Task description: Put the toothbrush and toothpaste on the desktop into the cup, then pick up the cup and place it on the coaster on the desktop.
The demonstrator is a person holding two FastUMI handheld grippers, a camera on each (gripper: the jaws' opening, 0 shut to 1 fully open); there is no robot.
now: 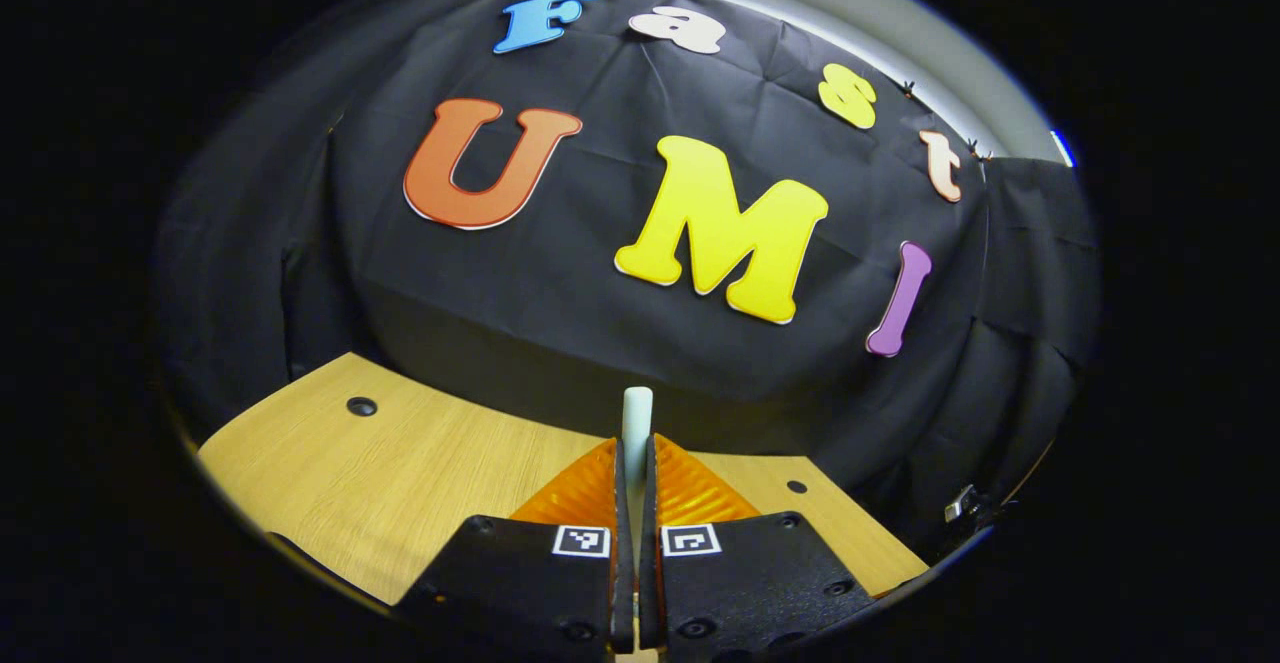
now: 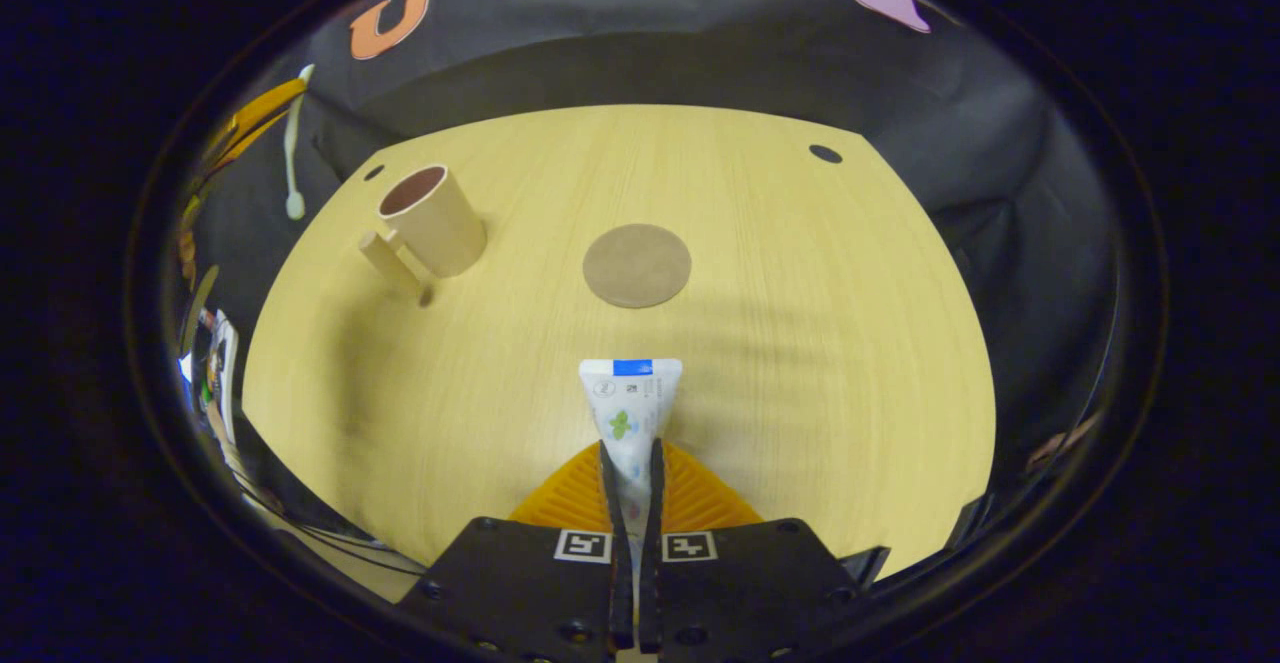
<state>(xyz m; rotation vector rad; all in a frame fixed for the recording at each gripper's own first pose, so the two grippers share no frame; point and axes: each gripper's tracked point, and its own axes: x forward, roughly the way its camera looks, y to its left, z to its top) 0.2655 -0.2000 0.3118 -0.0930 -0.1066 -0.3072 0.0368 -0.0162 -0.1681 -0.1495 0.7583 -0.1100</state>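
Right gripper view: the surface (image 2: 800, 343) is seen from above, so that targets can be located; the cup (image 2: 432, 219) stands upright near the far left edge, mouth open for loading; the coaster (image 2: 637, 265) lies flat, well apart from the cup, judged reserved for the final placement; the toothpaste (image 2: 630, 413) is clamped between the nearly closed fingers of the right hand-held gripper (image 2: 630, 473), cap end hidden. Left gripper view: the toothbrush (image 1: 637, 423) is pinched in the closed left hand-held gripper (image 1: 636, 488), raised above the surface.
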